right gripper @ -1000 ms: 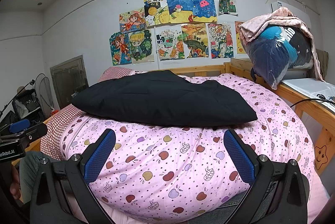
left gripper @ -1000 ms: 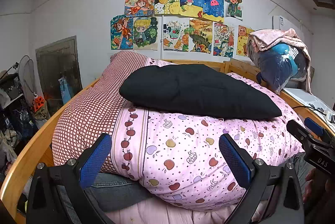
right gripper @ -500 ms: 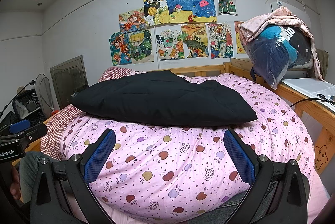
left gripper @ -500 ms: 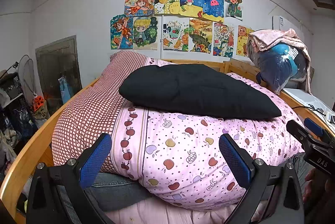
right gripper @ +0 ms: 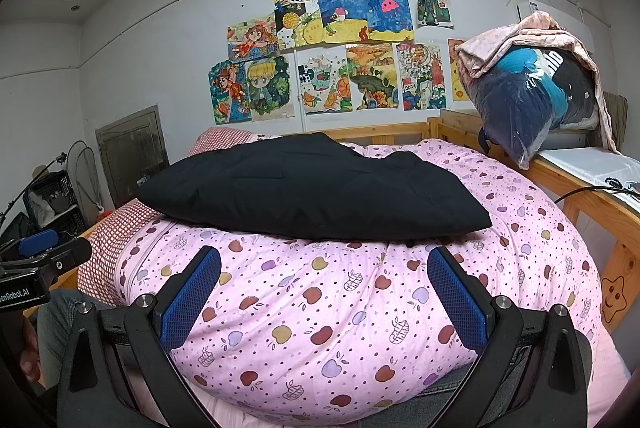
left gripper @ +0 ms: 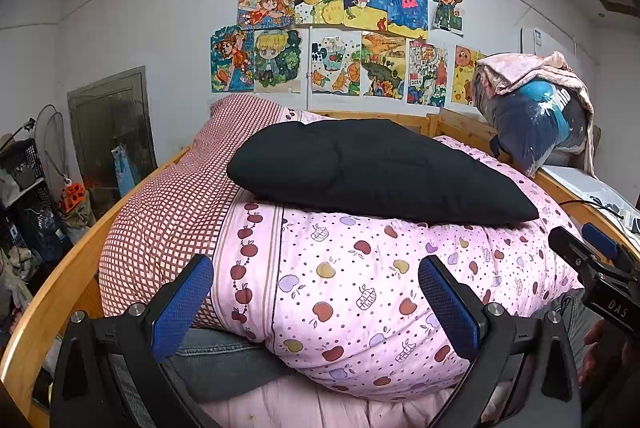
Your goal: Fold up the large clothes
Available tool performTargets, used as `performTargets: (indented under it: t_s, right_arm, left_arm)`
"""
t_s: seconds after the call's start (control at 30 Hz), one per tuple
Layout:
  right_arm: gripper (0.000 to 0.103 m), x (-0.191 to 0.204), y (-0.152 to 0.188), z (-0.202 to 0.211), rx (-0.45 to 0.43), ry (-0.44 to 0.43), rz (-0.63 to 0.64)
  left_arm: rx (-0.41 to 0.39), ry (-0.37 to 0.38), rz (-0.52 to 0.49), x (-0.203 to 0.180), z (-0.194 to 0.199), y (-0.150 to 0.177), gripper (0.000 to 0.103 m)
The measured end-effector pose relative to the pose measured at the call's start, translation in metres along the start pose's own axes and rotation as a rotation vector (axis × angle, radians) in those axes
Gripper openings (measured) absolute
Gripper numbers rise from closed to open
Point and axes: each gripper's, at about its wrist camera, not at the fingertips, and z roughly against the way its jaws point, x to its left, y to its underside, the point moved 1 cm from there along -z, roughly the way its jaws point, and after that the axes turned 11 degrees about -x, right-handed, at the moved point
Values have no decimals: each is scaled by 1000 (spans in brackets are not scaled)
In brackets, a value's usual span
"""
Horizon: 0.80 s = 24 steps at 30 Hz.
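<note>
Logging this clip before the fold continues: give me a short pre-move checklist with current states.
1. Left hand-held gripper open, nothing held: ok.
2. Right hand-held gripper open, nothing held: ok.
3. Black garment lies on top of the pink quilt, unobstructed: ok.
4. Garment already folded compactly: cannot tell whether further folds remain.
5. Either gripper touching the garment: not ok, both are short of it.

We see an evenly, softly lit room in both views, sharp at centre. Fisheye bending curves the white wall (left gripper: pixel 160 27) and ceiling; corners go black. Faint shadow under the black garment (right gripper: pixel 312 187).
</note>
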Motion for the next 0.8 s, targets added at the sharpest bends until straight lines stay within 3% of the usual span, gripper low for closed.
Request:
performTargets:
  t_s: [0.8]
  right_arm:
    - [101,6,9,4,7,7,-10]
  left_arm:
    - [27,10,14,4,13,6,103]
